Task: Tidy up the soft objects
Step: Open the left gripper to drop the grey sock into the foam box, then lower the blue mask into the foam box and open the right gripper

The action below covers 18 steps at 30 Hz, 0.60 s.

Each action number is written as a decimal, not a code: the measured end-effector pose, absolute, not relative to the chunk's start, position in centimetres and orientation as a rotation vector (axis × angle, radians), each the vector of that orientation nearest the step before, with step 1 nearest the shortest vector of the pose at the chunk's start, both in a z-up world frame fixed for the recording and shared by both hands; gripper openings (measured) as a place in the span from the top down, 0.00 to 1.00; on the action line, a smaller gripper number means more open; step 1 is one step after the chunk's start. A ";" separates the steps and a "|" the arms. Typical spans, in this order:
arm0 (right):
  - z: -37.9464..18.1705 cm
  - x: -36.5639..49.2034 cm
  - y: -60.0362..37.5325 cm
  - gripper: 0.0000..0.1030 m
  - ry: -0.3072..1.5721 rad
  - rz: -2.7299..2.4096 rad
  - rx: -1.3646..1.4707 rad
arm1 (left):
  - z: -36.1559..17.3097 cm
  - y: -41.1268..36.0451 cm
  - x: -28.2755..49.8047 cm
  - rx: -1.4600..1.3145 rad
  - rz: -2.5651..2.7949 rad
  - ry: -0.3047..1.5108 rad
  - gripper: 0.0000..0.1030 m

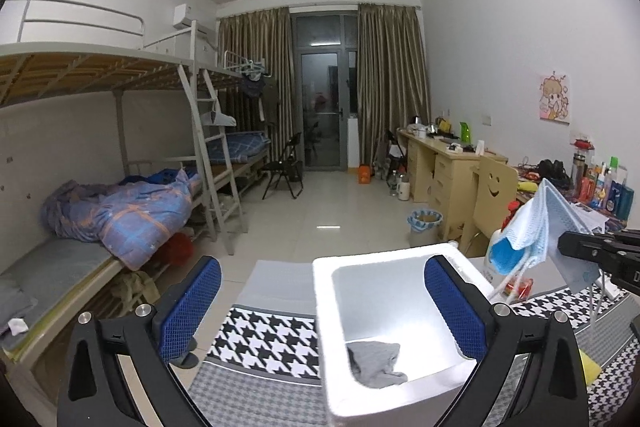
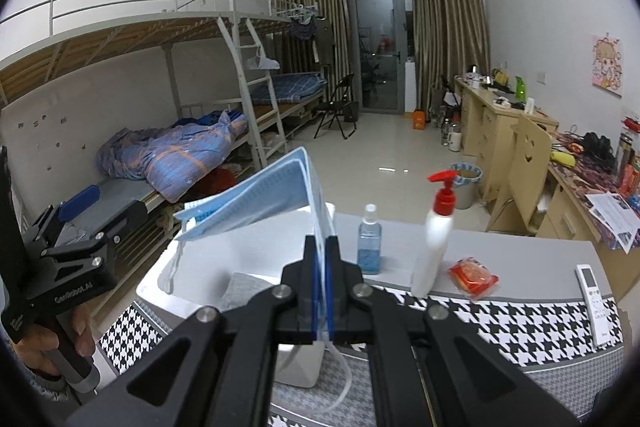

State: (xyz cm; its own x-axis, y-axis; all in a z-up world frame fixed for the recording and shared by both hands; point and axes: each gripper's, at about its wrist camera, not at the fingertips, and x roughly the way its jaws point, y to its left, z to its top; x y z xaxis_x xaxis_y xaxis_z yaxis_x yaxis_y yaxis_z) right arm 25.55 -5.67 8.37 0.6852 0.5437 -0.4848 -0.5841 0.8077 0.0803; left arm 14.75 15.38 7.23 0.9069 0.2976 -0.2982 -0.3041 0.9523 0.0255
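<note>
A white foam box [image 1: 400,259] stands on the houndstooth tablecloth, with a grey cloth [image 1: 376,363] lying inside it. My left gripper [image 1: 322,307] is open and empty, its blue pads either side of the box's near-left part. My right gripper [image 2: 321,247] is shut on a light blue face mask [image 2: 264,199], held above the box [image 2: 200,267]. The mask's white ear loops hang down. In the left wrist view the mask [image 1: 548,227] and the right gripper [image 1: 568,245] show at the right, above and beside the box.
A white pump bottle with a red top [image 2: 434,239], a blue liquid bottle [image 2: 369,247], a red packet [image 2: 473,277] and a white remote [image 2: 596,297] lie on the table right of the box. A yellow thing [image 1: 590,369] is at the table's right. Bunk beds stand left, desks right.
</note>
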 end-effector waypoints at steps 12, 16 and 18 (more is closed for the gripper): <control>8.0 26.0 -2.0 0.95 0.545 0.681 -0.137 | 7.2 17.3 12.7 -0.047 0.333 0.288 0.01; 7.6 26.6 -1.1 0.95 0.572 0.687 -0.139 | 6.8 17.6 12.3 -0.059 0.331 0.291 0.01; 7.5 26.8 -0.7 0.95 0.580 0.690 -0.140 | 6.6 17.6 12.2 -0.059 0.328 0.296 0.01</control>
State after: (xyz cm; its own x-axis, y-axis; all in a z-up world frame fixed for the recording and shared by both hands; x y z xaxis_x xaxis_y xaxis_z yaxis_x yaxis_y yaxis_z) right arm 26.81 -0.65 7.49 0.6208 0.5606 -0.5481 -0.6365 0.7686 0.0652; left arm 12.20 17.63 6.60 0.9040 0.3086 -0.2957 -0.3258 0.9454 -0.0093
